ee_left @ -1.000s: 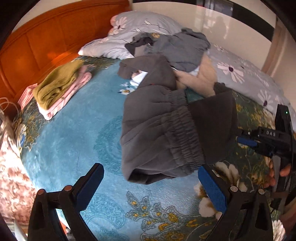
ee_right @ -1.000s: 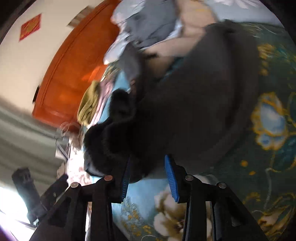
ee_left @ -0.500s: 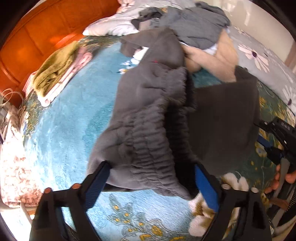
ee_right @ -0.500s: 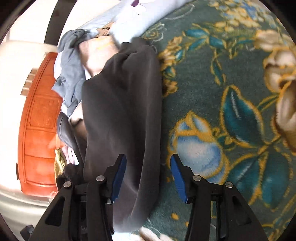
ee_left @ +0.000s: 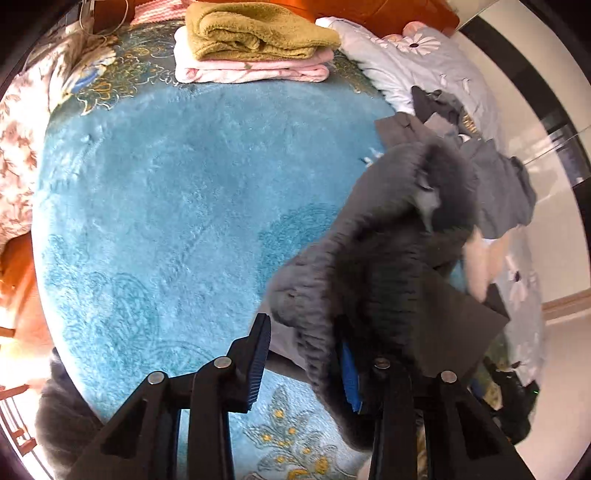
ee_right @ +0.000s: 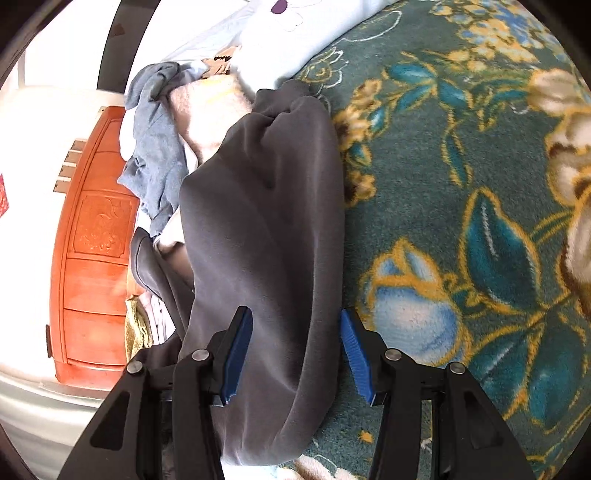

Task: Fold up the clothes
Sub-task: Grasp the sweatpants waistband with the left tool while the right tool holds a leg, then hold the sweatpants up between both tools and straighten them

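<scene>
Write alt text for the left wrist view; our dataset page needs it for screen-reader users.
The left hand-held gripper has been closing around the elastic waistband of dark grey trousers on a teal blanket. Behind lie a folded olive towel on pink cloth, and unfolded grey clothes.

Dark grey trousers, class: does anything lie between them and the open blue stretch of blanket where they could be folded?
Nothing visible does. In the left wrist view the dark grey trousers border the bare blue blanket; the folded clothes pile lies at its far edge. The left gripper already has the waistband between its fingers.
</scene>
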`<state>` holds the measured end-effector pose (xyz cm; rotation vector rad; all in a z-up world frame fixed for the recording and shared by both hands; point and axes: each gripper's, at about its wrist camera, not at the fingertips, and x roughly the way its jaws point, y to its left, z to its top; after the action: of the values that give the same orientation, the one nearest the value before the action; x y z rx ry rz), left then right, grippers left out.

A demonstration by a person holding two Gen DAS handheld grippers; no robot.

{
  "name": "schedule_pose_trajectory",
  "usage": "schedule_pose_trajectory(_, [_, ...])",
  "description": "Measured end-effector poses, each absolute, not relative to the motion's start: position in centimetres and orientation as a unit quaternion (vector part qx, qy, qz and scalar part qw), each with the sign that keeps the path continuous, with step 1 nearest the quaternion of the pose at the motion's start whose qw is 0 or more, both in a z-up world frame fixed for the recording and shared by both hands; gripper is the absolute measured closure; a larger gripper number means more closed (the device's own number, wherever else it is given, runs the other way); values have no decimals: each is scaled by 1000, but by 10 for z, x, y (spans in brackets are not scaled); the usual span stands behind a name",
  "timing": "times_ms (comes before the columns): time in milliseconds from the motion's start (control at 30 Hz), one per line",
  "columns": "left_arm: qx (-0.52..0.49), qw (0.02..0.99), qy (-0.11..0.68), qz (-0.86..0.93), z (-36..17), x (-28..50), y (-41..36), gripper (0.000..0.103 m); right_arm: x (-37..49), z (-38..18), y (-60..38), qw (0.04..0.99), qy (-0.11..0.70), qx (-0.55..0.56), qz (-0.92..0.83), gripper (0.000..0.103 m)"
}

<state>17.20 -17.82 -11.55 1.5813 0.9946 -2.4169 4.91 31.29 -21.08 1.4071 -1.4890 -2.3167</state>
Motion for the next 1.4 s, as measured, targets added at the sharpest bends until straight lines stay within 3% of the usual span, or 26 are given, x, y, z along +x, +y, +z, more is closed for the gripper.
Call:
schedule_pose_trajectory(100, [489, -1, 383, -783, -111, 187, -183, 34, 48, -212, 311, 25, -482, 457, -747, 52])
schedule_pose_trajectory(233, [471, -5, 451, -758, -117, 193, -193, 25, 45, -215, 309, 24, -484, 460, -744, 52])
schedule_pose_trajectory(633, [440, -36, 509, -739, -112, 188, -199, 19, 51, -220, 318, -12, -499, 453, -738, 52])
schedule_pose_trajectory(800, [495, 11, 470, -731, -130, 180, -198, 16, 48, -222, 315, -16, -497, 457, -737, 51])
schedule_pose_trajectory(933, [491, 42, 512, -704, -145, 182, -212, 16, 44, -221, 314, -11, -499, 463, -732, 52])
schedule_pose_trajectory(1033, [473, 53, 505, -720, -131, 181, -227, 17, 42, -217, 310, -6, -476, 475, -740, 72])
schedule_pose_trajectory(1067, [468, 57, 503, -725, -126, 181, -231, 17, 42, -215, 309, -9, -463, 480, -745, 87])
schedule_pose_trajectory(1100, [465, 61, 503, -726, -123, 178, -236, 16, 42, -213, 308, -10, -454, 482, -749, 95])
schedule_pose_trajectory(1267, [468, 81, 532, -701, -127, 150, -249, 17, 47, -193, 297, -4, -397, 486, -779, 95])
schedule_pose_trajectory(1367, [486, 98, 555, -668, -134, 126, -250, 17, 46, -185, 294, -38, -365, 503, -782, 92])
schedule_pose_trajectory(1400, [491, 102, 562, -658, -136, 119, -250, 17, 47, -180, 293, -52, -352, 508, -785, 85])
